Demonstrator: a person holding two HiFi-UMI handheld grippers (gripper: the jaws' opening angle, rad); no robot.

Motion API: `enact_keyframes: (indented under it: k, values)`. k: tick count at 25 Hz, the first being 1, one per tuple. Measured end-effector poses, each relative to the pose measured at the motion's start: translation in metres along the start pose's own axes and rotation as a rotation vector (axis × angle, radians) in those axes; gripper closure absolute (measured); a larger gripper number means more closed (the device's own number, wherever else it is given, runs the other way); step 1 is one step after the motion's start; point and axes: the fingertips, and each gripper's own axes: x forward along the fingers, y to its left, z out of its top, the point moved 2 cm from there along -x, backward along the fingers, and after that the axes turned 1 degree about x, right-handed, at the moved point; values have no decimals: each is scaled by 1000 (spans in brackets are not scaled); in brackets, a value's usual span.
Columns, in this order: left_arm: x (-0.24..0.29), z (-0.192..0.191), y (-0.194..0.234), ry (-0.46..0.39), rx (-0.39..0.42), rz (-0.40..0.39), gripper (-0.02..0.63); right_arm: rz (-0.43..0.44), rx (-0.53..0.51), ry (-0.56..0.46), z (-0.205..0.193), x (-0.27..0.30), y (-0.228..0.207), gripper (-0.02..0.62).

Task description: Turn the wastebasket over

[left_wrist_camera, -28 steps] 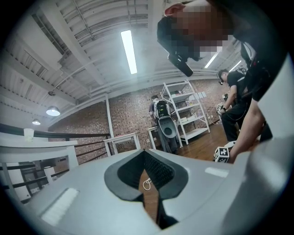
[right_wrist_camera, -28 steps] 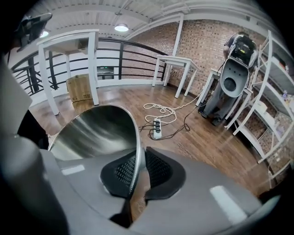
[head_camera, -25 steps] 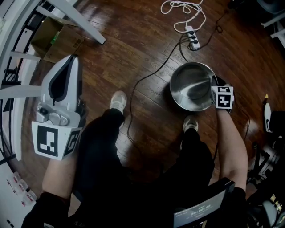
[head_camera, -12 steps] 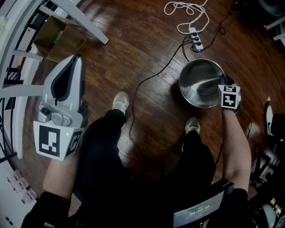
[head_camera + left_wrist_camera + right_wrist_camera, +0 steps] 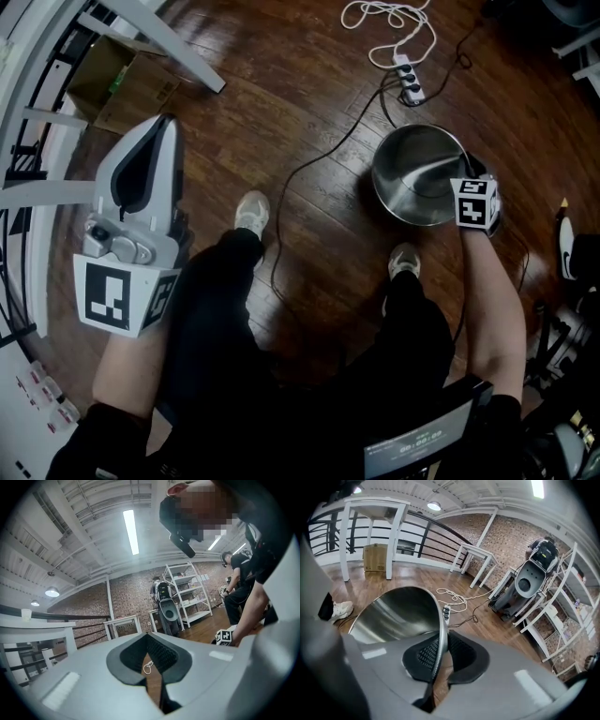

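Wastebasket, a bare steel pail, sits mouth-up on the wooden floor at about 2 o'clock from the person's knees, just beyond the right shoe. The right tool is clamped on its thin rim at roughly 4 o'clock of the mouth; the right gripper view shows the rim pinched between the ribbed pads. The left tool is held high at 9 o'clock, jaws together on nothing.

Biggest risk, as I judge it: one narrow pinch on smooth metal has to carry the whole pail through the flip, so it may pivot in the pads or slide out and clatter down. Next, a swinging pail could strike the power strip lying just past it at 12 o'clock, or snag the black cable running from 12 round to 9 o'clock of it. Least, the rim could catch the shoe.

Dark plank flooring fills the view. Around it stand brick walls, a black railing, white shelving, white table frames, a cardboard box at 10 o'clock, and a coiled white cord at 12.
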Motion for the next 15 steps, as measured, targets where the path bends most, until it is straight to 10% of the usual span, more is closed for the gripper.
enact_keyframes:
  k: [15]
  values:
    - [-27,10,7,-39,-44,35,607,105,-16,75,12,-19,56,523]
